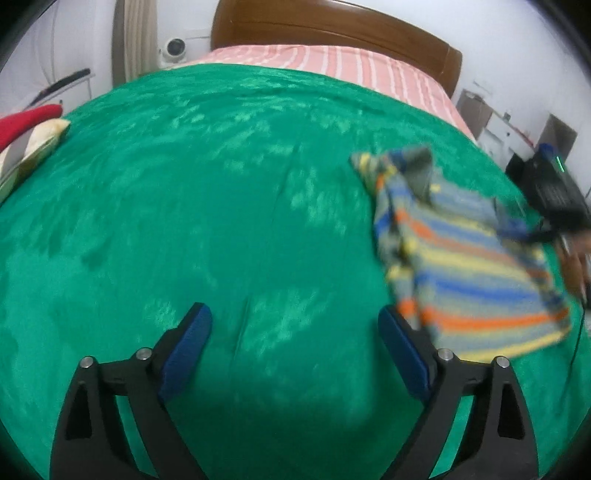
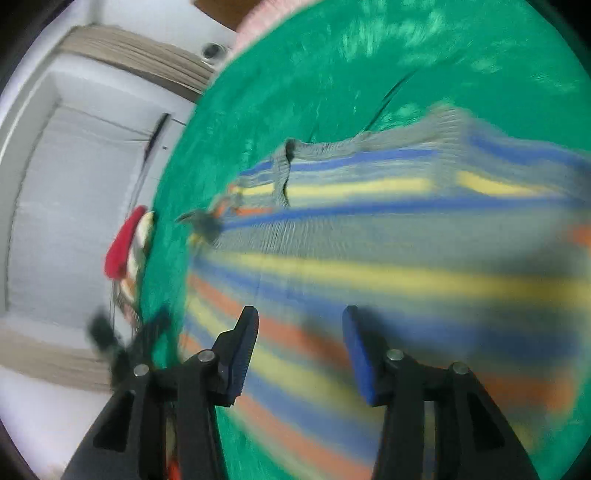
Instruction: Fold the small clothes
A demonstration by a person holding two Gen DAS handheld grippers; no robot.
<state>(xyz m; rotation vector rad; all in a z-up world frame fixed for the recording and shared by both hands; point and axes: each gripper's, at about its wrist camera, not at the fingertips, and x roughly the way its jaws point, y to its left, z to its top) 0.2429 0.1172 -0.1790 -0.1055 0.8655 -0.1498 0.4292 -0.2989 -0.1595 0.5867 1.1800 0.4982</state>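
Observation:
A small striped knit garment (image 1: pixel 465 254), grey with blue, yellow and orange bands, lies on the green blanket (image 1: pixel 221 206) at the right. My left gripper (image 1: pixel 295 325) is open and empty over bare blanket, its right finger just left of the garment's near corner. My right gripper (image 2: pixel 300 325) is open and hovers close over the garment (image 2: pixel 369 229), which fills most of the blurred right wrist view. In the left wrist view the right gripper's body (image 1: pixel 557 206) is at the garment's far right edge.
A pink striped sheet (image 1: pixel 332 62) and wooden headboard (image 1: pixel 332 29) lie beyond the blanket. A red and cream cloth pile (image 1: pixel 26 136) sits at the blanket's left edge. White walls and curtains surround the bed.

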